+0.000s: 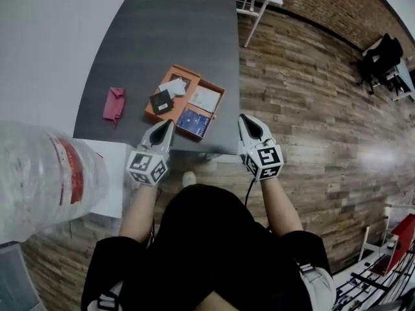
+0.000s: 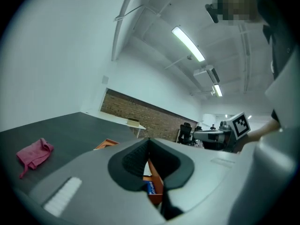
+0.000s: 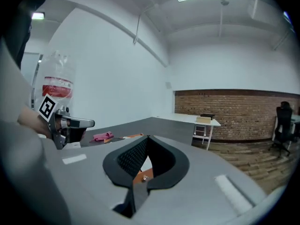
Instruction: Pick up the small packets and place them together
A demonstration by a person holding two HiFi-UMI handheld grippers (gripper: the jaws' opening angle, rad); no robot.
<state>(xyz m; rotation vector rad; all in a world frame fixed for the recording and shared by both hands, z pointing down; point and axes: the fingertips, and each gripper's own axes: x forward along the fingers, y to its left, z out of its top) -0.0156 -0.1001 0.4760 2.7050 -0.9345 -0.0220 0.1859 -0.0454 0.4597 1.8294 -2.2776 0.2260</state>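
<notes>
Jaws of the left gripper (image 1: 170, 123) meet tip to tip, with nothing held between them. The right gripper (image 1: 242, 117) is likewise closed and empty. Both hang over the near edge of the dark grey table (image 1: 168, 31), well apart. In the head view the left gripper's tips lie just beside the near end of the orange box (image 1: 198, 76); the right gripper lies off the box's right side. The box holds a blue packet (image 1: 194, 122) nearest, a dark packet (image 1: 161, 101) at its left side, a white packet (image 1: 172, 87) behind that, and a white card (image 1: 205, 98) at right. A pink cloth (image 1: 114, 103) lies on the table left of the box, apart from it. A clear plastic bottle (image 1: 39, 180) with a red label fills the left foreground.
</notes>
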